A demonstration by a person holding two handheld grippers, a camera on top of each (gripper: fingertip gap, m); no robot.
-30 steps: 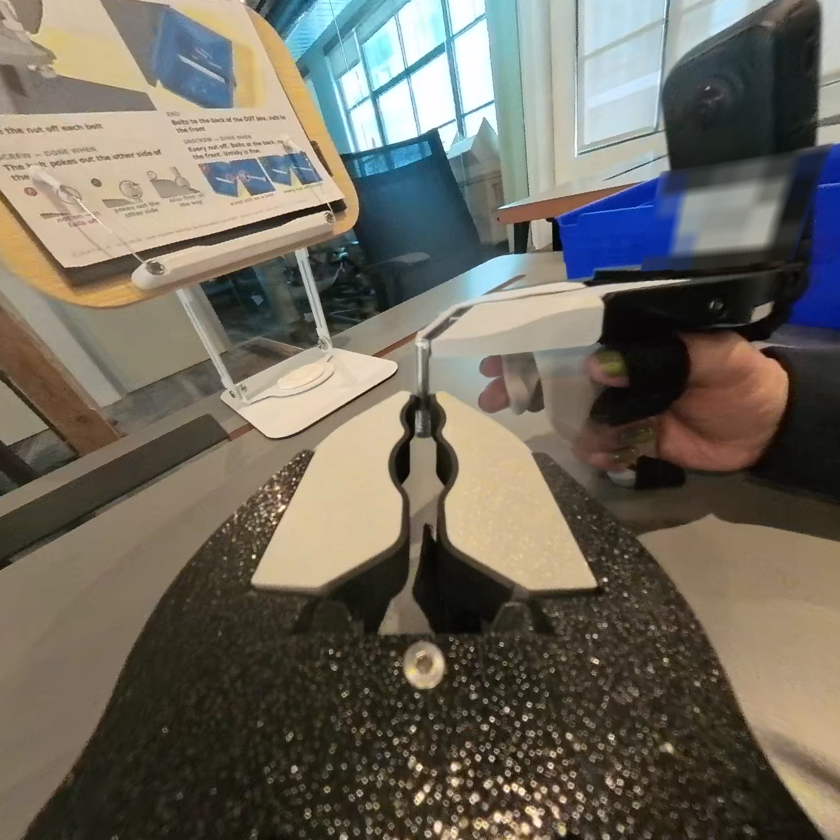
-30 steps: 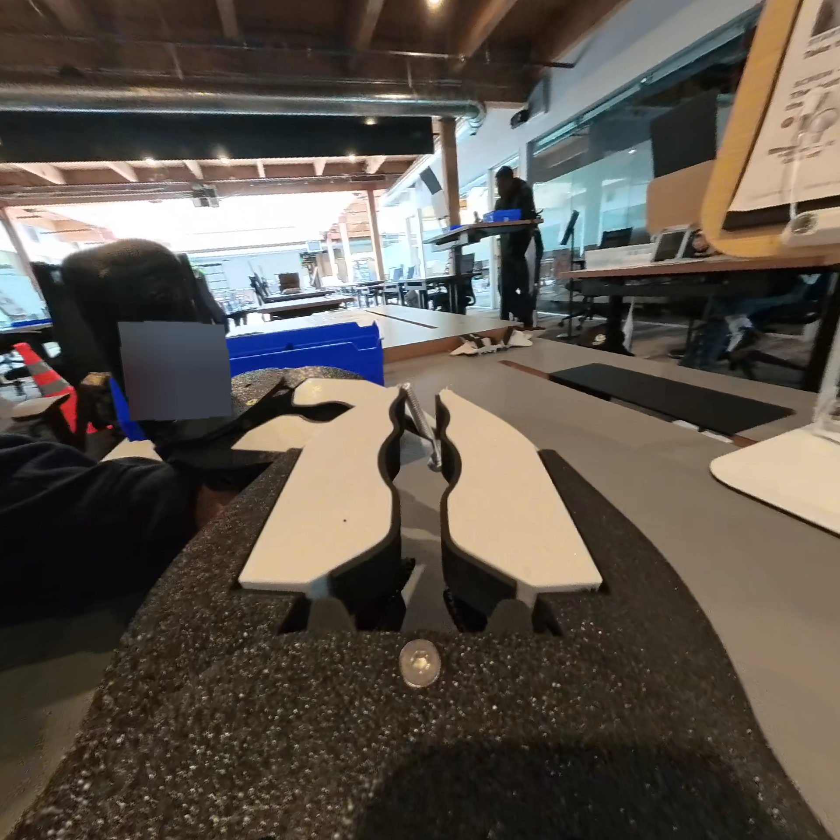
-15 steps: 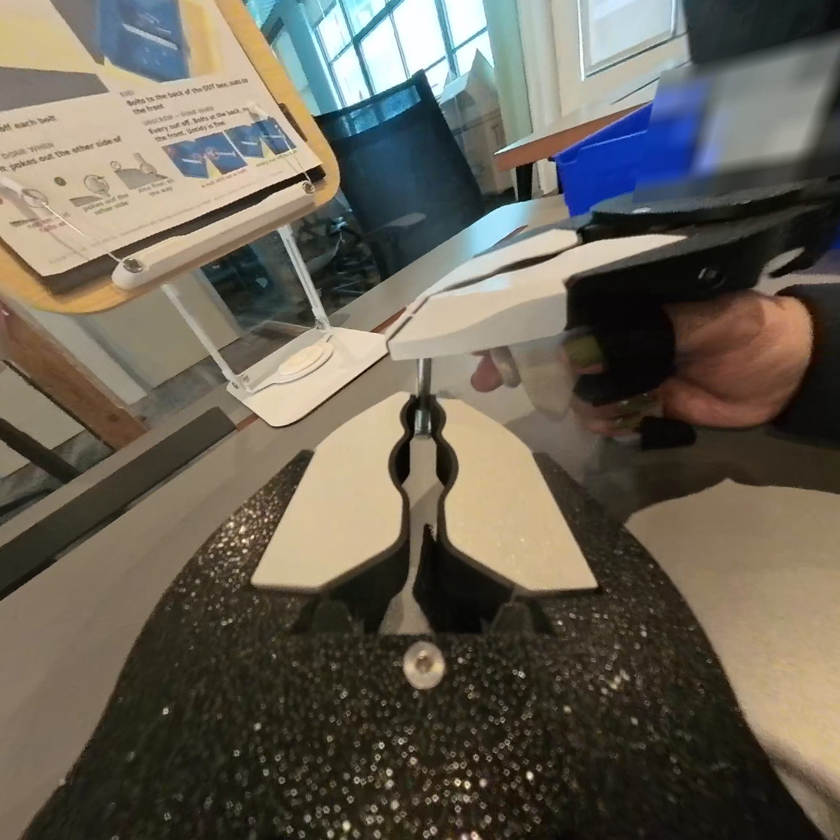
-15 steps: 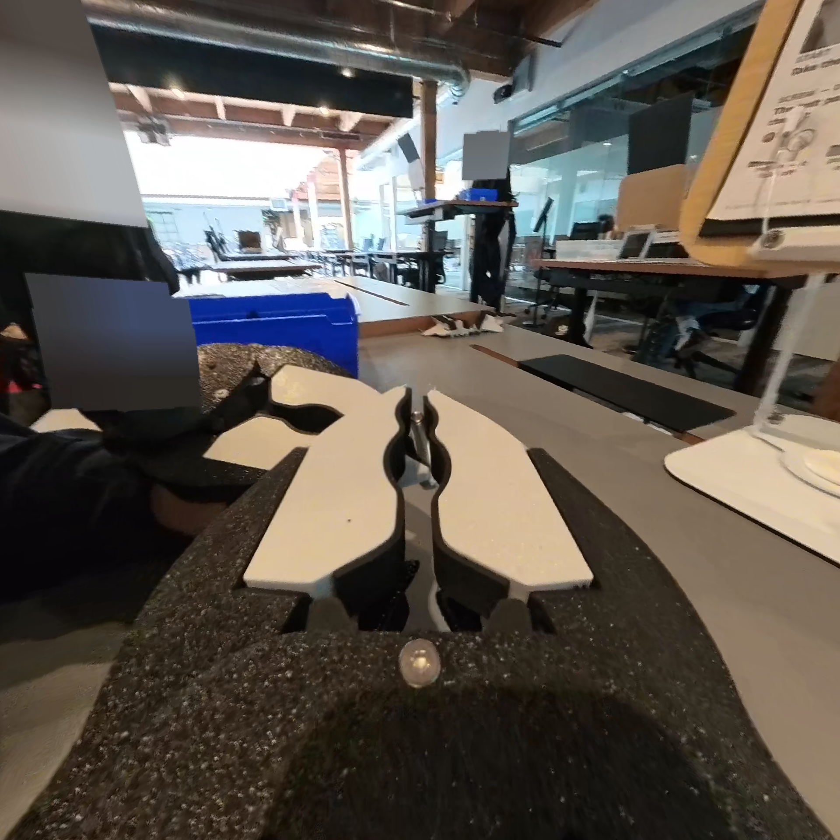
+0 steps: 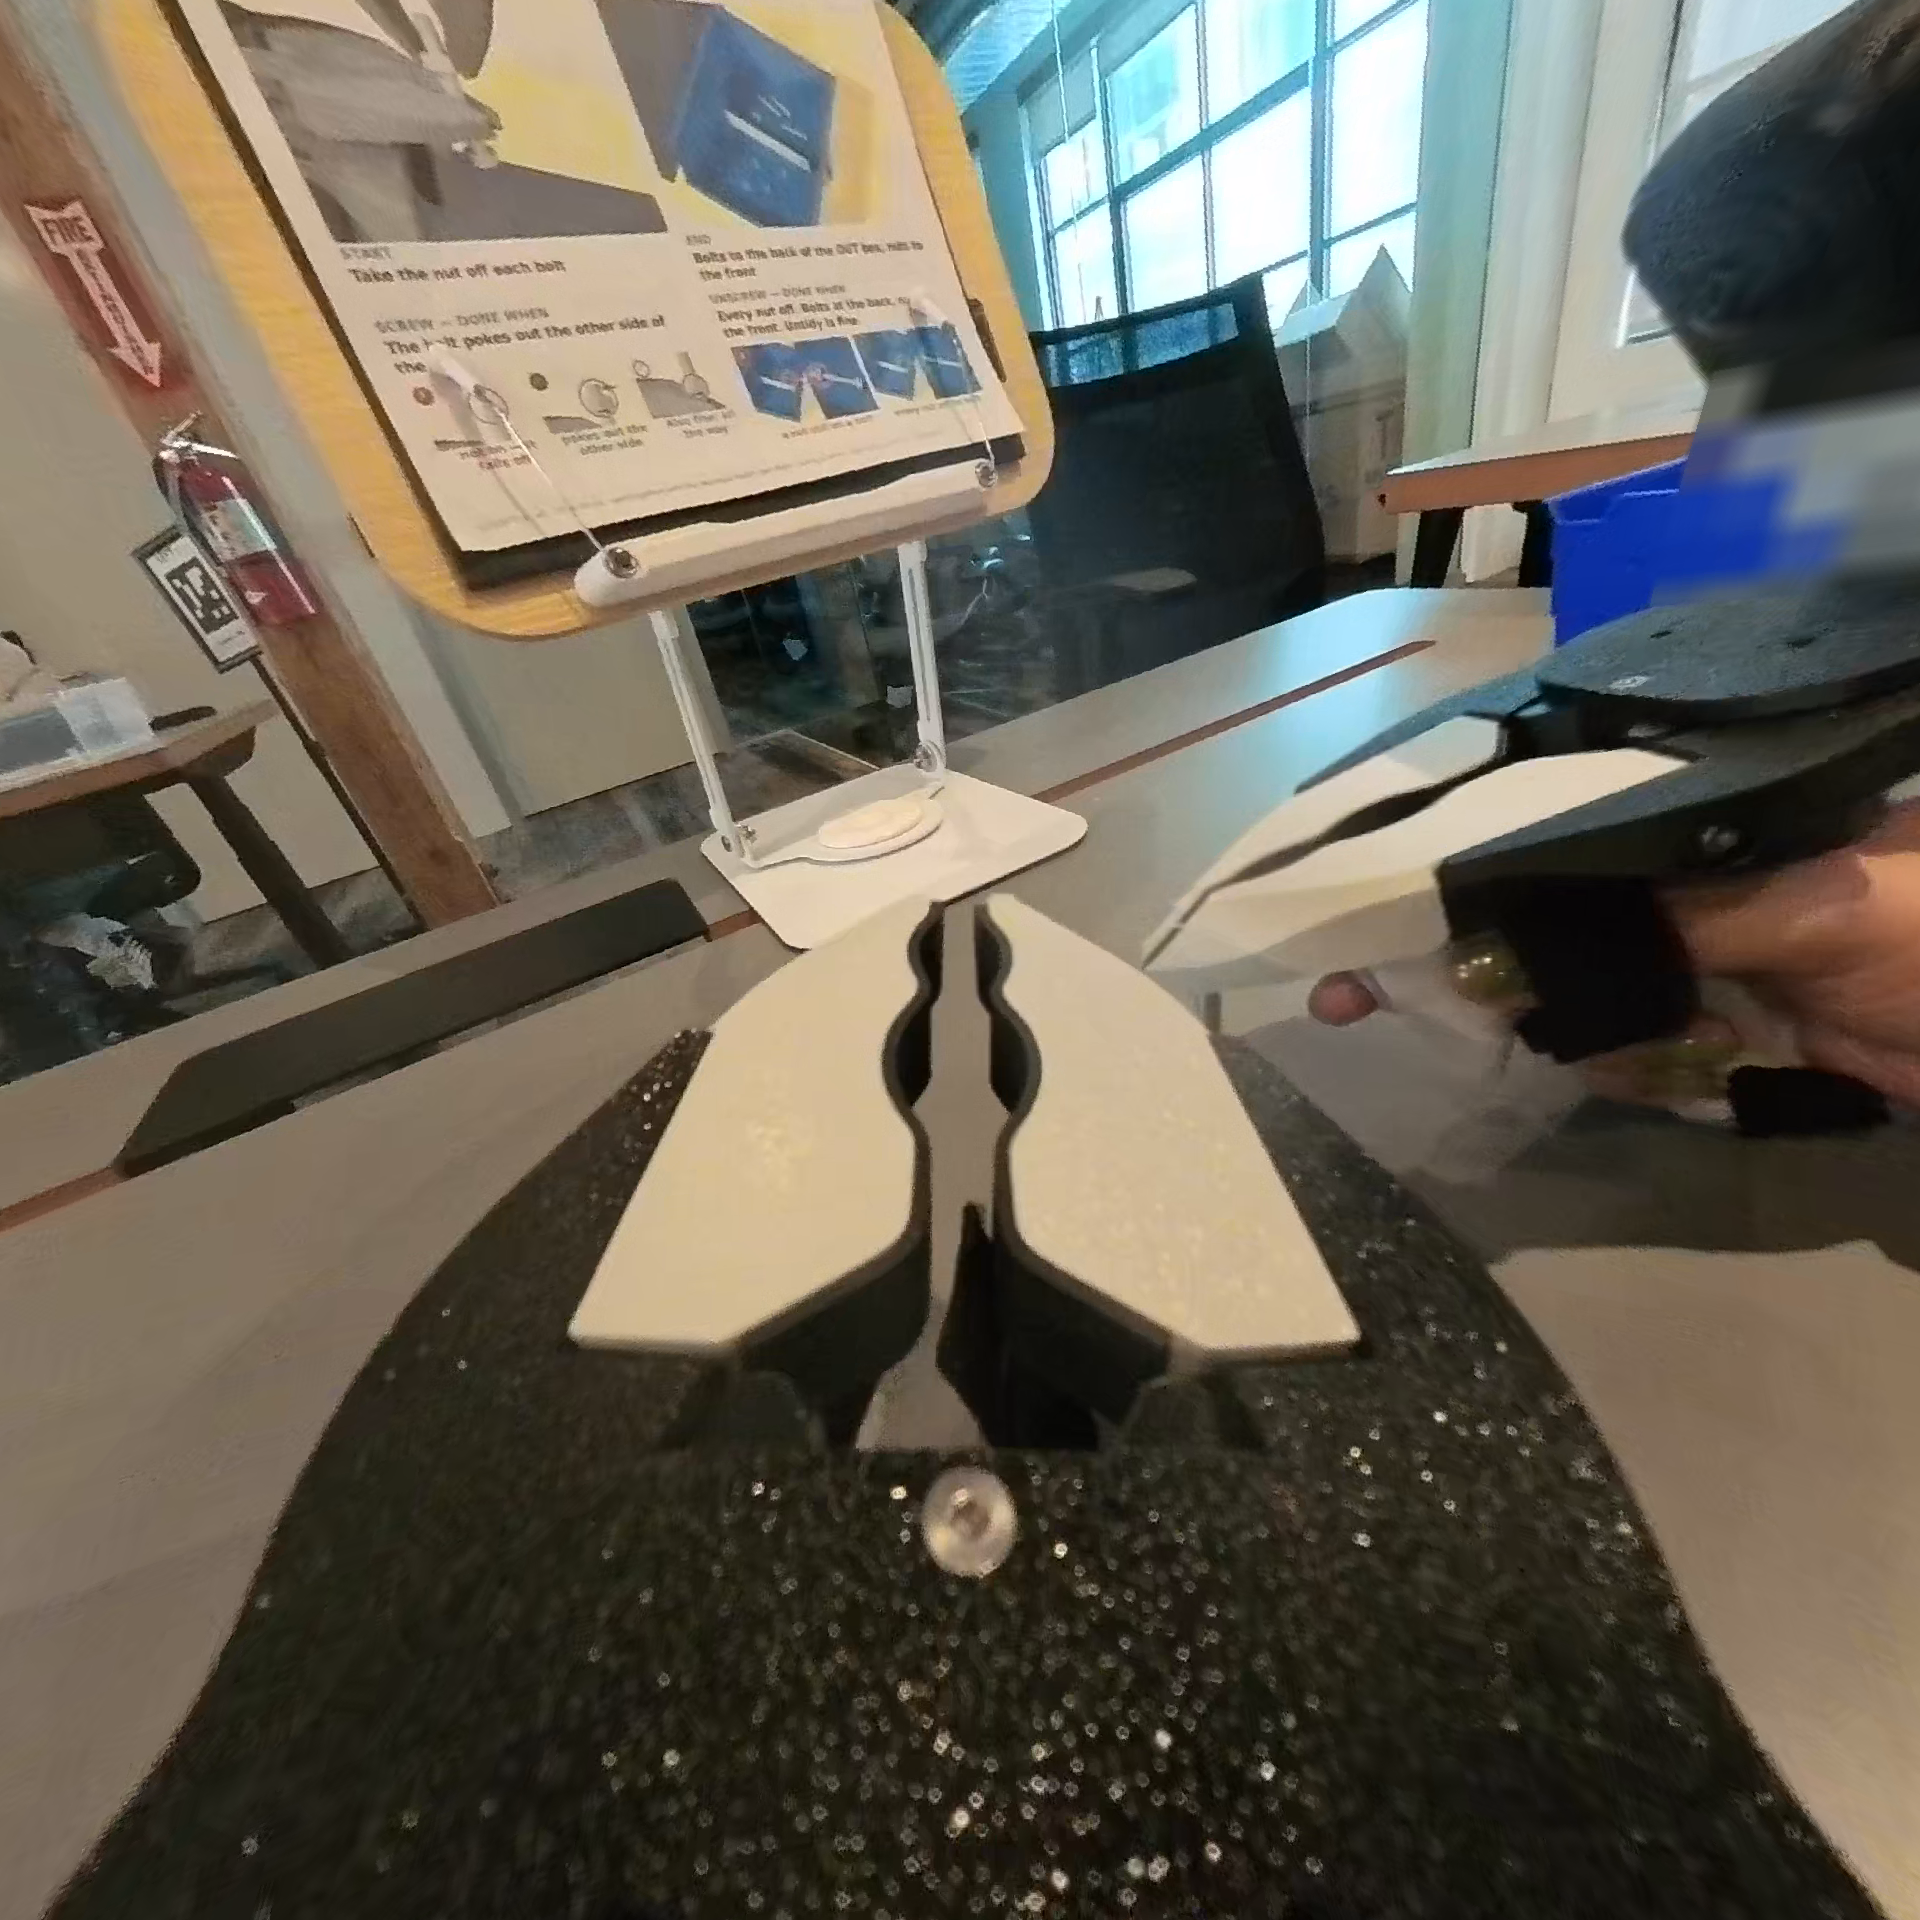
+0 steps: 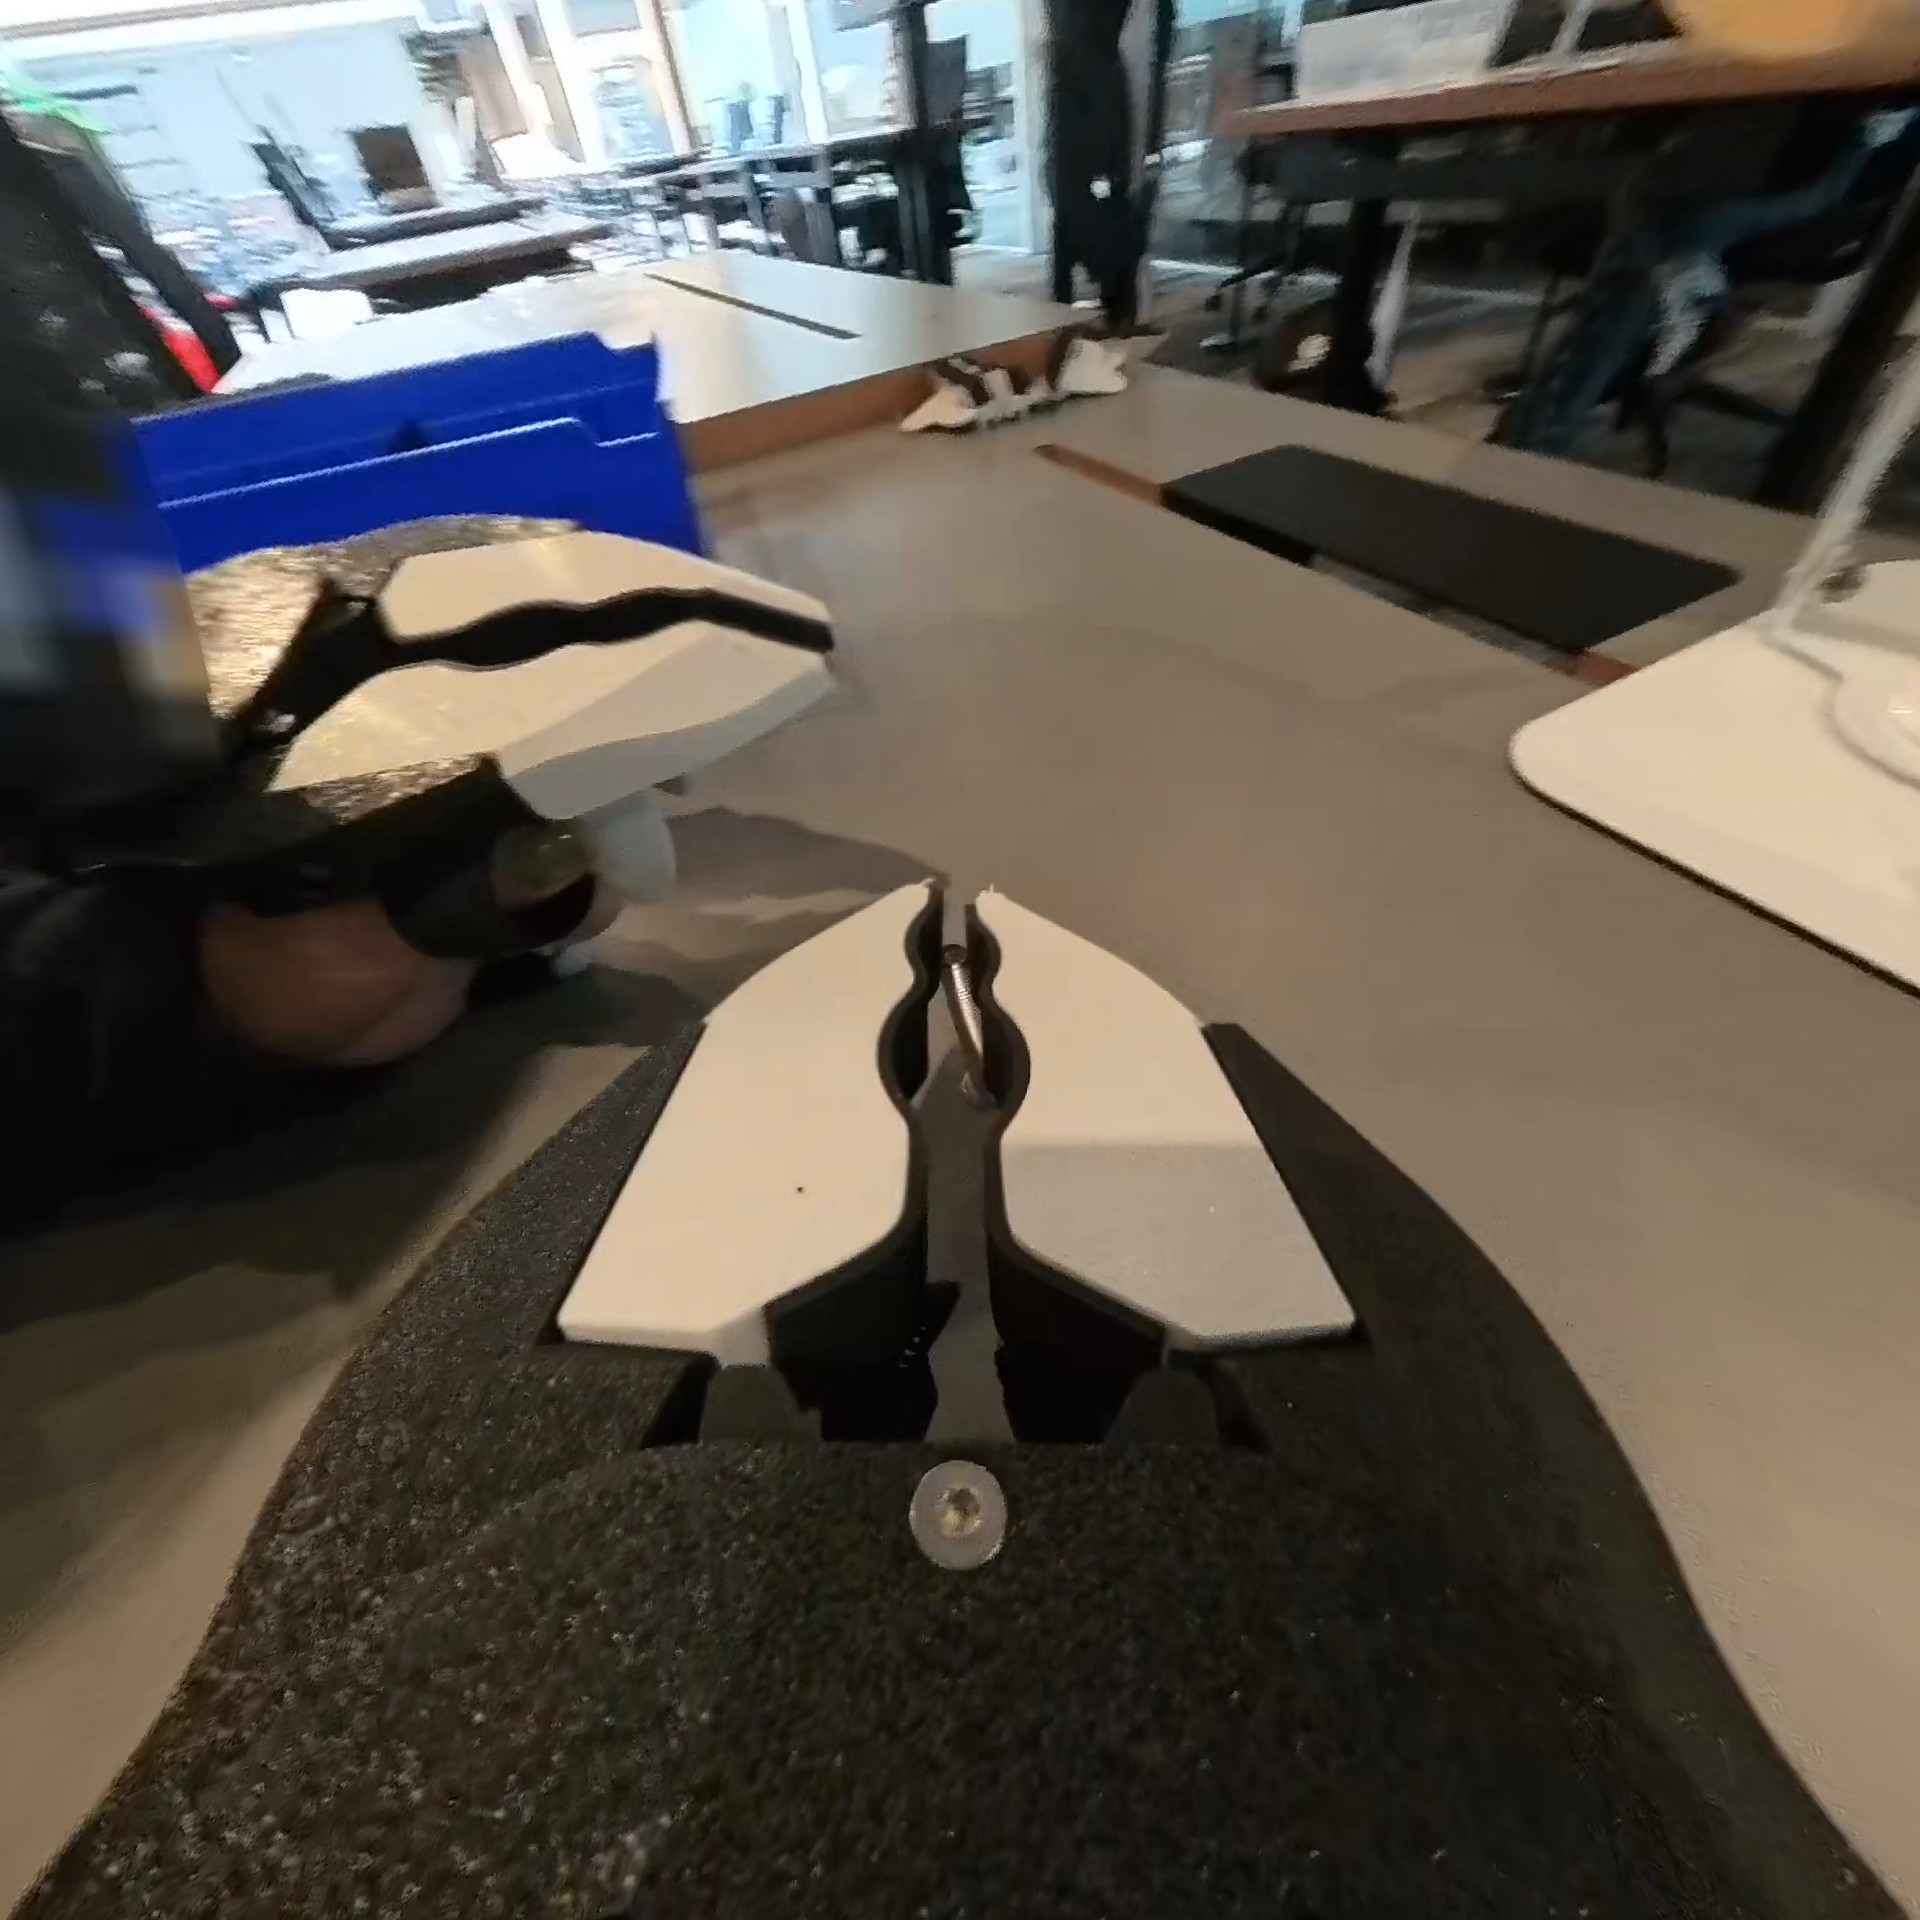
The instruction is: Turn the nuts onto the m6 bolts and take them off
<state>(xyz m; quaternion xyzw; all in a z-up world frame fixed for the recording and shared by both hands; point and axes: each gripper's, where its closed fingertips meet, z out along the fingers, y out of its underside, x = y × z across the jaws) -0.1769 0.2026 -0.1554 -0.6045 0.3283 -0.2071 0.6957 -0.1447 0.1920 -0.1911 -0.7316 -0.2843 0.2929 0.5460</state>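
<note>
The thin threaded steel M6 bolt [image 6: 964, 1013] sits clamped between the two white fingers of the right gripper [image 6: 960, 902], slanted, with its upper end near the fingertips. No nut can be made out on it. The left gripper [image 5: 958, 914] has its white fingers drawn close together with only a narrow slit between them, and nothing is seen in this slit. The two grippers are apart from each other, each held by a hand [image 5: 1813, 997] in a dark fingerless glove, low over the smooth grey table [image 6: 1195, 748]. On the table stand a white stand with a wooden board carrying a printed instruction sheet [image 5: 623, 281], a black mat [image 6: 1444, 540] and a blue plastic bin [image 6: 416, 457]. Behind is a large office room with many desks, a black office chair [image 5: 1164, 468], tall windows [image 5: 1216, 156] and a red fire extinguisher [image 5: 234, 520] on a wooden post.
</note>
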